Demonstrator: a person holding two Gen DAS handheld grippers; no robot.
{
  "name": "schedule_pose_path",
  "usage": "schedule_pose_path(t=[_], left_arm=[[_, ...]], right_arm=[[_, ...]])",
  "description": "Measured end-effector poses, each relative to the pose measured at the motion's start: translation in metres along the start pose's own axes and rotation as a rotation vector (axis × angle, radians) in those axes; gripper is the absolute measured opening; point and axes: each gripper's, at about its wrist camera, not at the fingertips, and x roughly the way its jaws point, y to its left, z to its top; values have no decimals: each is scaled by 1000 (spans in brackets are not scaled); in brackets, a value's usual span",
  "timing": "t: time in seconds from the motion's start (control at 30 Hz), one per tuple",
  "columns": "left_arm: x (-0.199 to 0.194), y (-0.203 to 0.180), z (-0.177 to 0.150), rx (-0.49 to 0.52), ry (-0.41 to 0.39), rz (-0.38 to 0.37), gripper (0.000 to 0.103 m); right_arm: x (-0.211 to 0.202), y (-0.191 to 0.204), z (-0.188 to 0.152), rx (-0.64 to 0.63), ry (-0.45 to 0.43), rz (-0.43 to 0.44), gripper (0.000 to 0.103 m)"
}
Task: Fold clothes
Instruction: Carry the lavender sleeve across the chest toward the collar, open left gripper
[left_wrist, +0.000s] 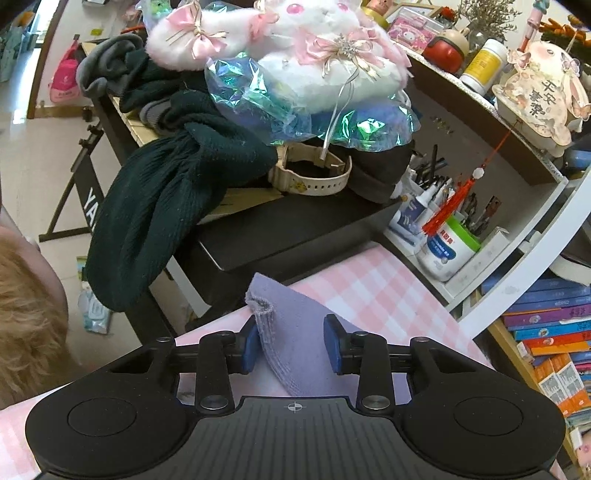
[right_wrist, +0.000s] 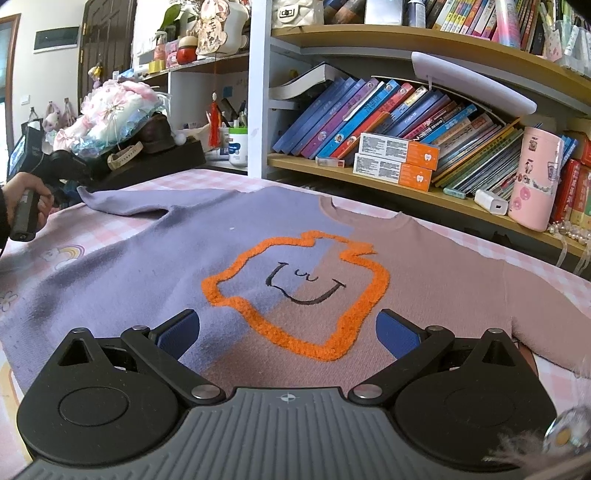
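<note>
Left wrist: sleeve cuff (left_wrist: 291, 332) between fingers (left_wrist: 249, 345)

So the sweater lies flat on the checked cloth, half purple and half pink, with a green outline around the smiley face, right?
Not quite: the outline around the smiley face is orange, not green, as the right wrist view shows. The rest holds: the sweater lies flat on the checked cloth, half purple, half pink.

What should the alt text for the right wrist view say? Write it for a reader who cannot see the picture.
A two-tone sweater, purple on one side and dusty pink on the other, lies flat on a pink checked tablecloth, an orange smiling outline on its chest. The right gripper hovers over its hem, jaws wide open. Crowded bookshelves stand behind.
</note>
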Motion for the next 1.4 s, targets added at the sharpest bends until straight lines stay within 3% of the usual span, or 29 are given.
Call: schedule_pose_path(t=[0.2, 0.37, 0.5, 0.6, 0.73, 0.9, 1.1, 1.27, 1.4], left_arm=[[0, 4, -1, -5, -14, -19, 32], [2, 8, -1, -28, -19, -24, 29], [3, 17, -2, -102, -34, -33, 19], [4, 18, -2, -113, -28, -24, 3], [0, 8, 2, -105, -31, -28, 3], [-29, -69, 6, 2, -50, -261, 3], [-40, -202, -21, 138, 38, -536, 3], [-23, -289, -65, 217, 125, -632, 3], [-12, -331, -116, 256, 213, -690, 3]], right_arm=[[-9, 4, -9, -15, 50, -37, 103], [-33, 2, -25, -18, 74, -140, 103], [-51, -7, -35, 13, 85, -188, 103], [-53, -15, -37, 55, 87, -185, 103], [-45, -11, -37, 29, 137, -172, 103], [-46, -16, -37, 56, 144, -155, 103], [-46, -14, -36, 51, 141, -159, 103], [-46, -15, -35, 51, 140, -158, 103], [-44, -20, -35, 78, 147, -139, 103]])
